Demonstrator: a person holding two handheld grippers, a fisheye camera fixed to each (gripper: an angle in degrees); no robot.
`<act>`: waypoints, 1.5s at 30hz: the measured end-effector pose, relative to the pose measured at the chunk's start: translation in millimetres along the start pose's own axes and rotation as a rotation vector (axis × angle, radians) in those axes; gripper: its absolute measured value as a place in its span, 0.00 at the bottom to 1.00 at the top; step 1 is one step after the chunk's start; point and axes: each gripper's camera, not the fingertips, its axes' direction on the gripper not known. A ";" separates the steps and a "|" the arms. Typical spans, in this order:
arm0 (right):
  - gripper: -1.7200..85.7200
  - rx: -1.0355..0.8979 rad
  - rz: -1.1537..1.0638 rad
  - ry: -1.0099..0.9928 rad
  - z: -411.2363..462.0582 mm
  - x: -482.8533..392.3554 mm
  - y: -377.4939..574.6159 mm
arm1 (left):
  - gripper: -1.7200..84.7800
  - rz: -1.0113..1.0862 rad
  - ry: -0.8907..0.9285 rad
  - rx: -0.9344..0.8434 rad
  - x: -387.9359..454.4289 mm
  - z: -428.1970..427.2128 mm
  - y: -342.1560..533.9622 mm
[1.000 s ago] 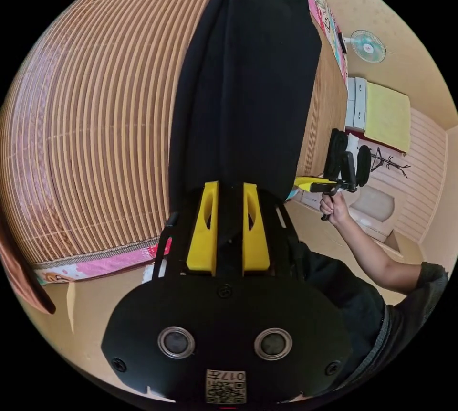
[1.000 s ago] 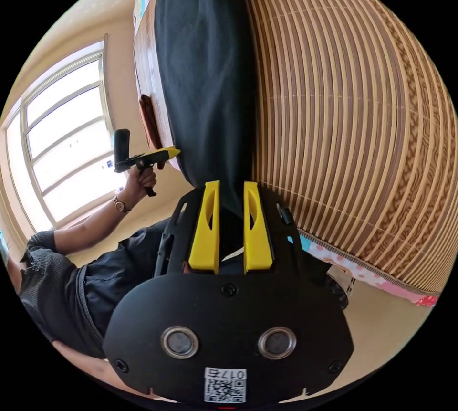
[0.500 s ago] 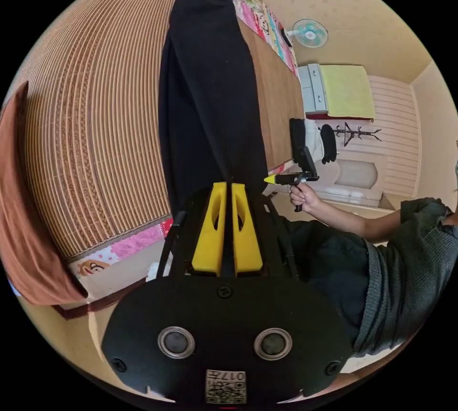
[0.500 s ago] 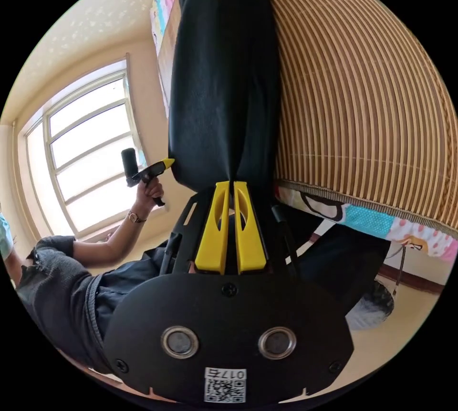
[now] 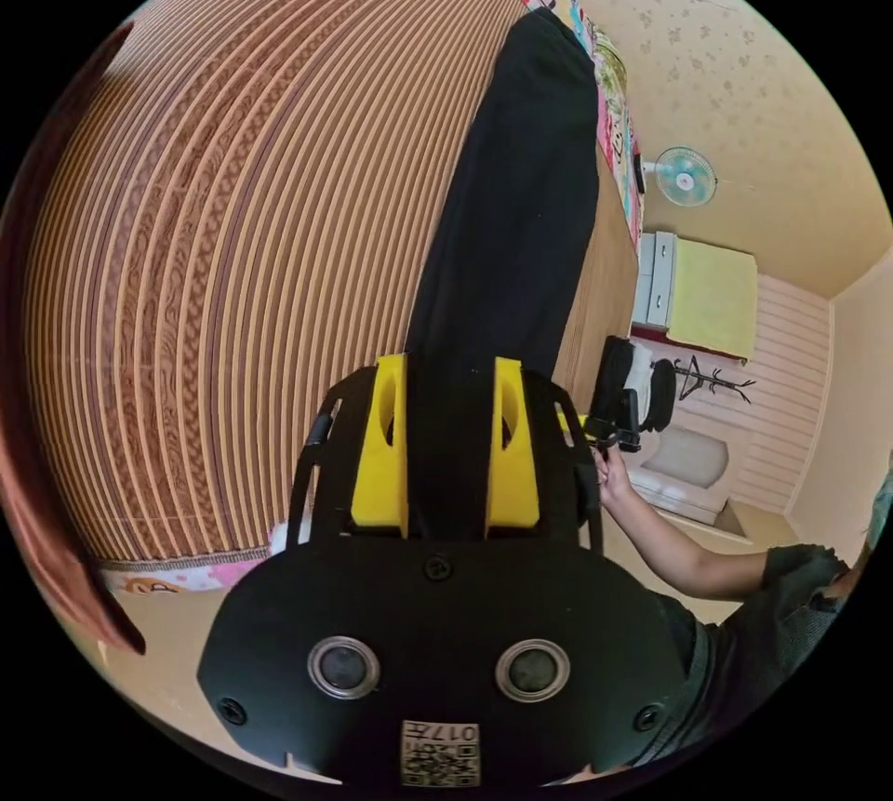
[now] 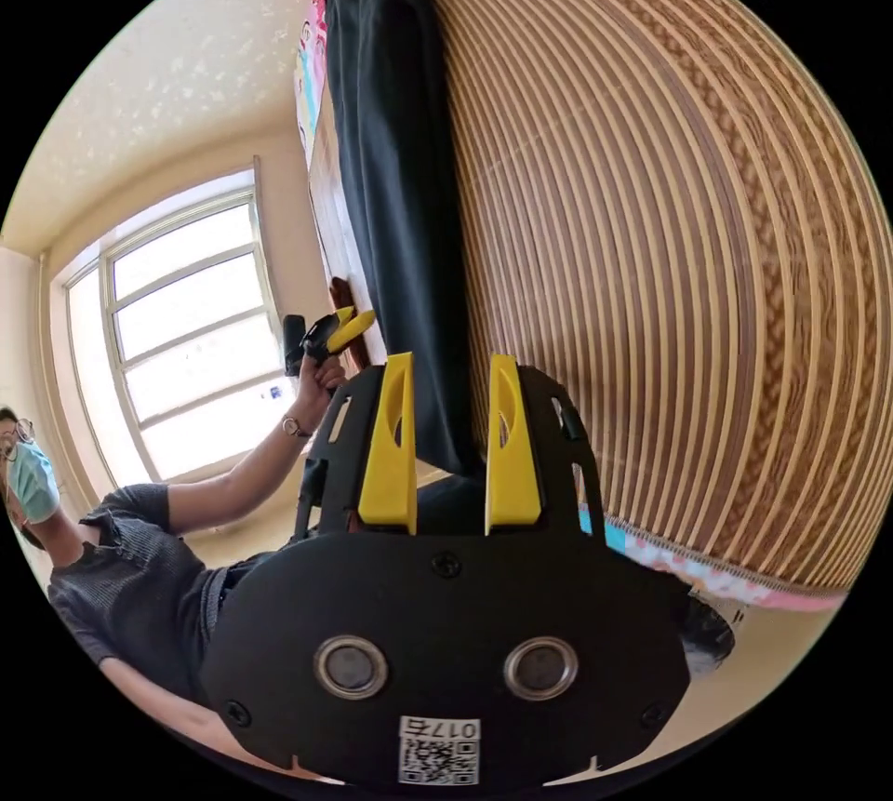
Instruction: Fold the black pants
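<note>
Bedroom: mat-covered bed (image 5: pixel 233 233), wall fan (image 5: pixel 684 178).

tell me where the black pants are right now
The black pants lie stretched in a long strip on the striped bamboo mat, along the mat's edge nearest the fan in the left gripper view, their near end between the left claw.

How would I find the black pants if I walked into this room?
Look for the bed covered by a striped bamboo mat. The black pants lie stretched out long along one edge of it. They are the only plain black cloth on the tan, ribbed mat.
</note>
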 end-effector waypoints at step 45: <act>0.04 0.404 -0.712 -0.056 -253.9 -461.6 125.7 | 0.05 0.704 0.304 0.345 365.4 -192.2 52.2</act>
